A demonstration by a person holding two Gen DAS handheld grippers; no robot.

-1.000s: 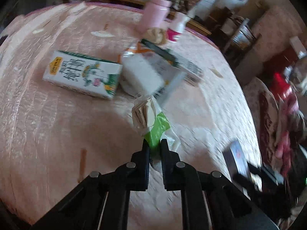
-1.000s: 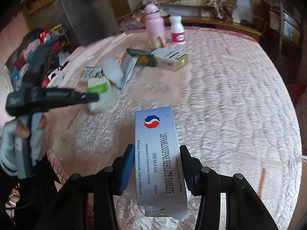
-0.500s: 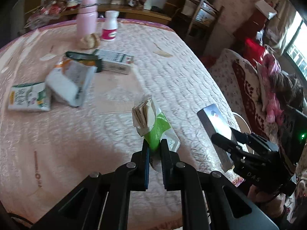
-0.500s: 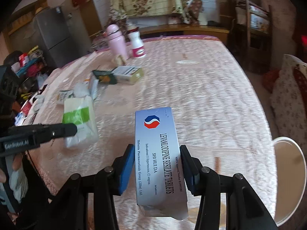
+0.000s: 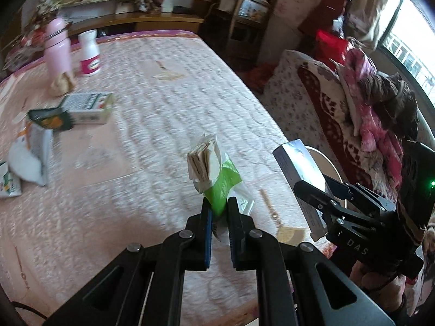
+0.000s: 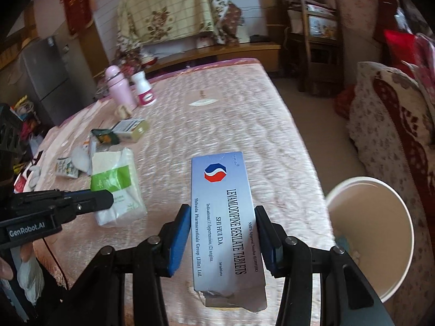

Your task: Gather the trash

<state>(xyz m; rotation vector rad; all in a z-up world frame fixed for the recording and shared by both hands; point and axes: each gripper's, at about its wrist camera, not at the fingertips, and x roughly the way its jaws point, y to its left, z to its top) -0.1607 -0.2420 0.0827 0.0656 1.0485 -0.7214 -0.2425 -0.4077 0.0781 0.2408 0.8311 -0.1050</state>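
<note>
White bin beside table, contents unclear. Right gripper jaws clamped on tablet box near bin rim. Left gripper jaws pinching tissue pack above table.

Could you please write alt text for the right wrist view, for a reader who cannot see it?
The right gripper clamps a silver-blue cardboard tablet box above a pink quilted tabletop. A white round bin stands lower right. At left, the left gripper holds a green-and-white tissue packet.
</note>
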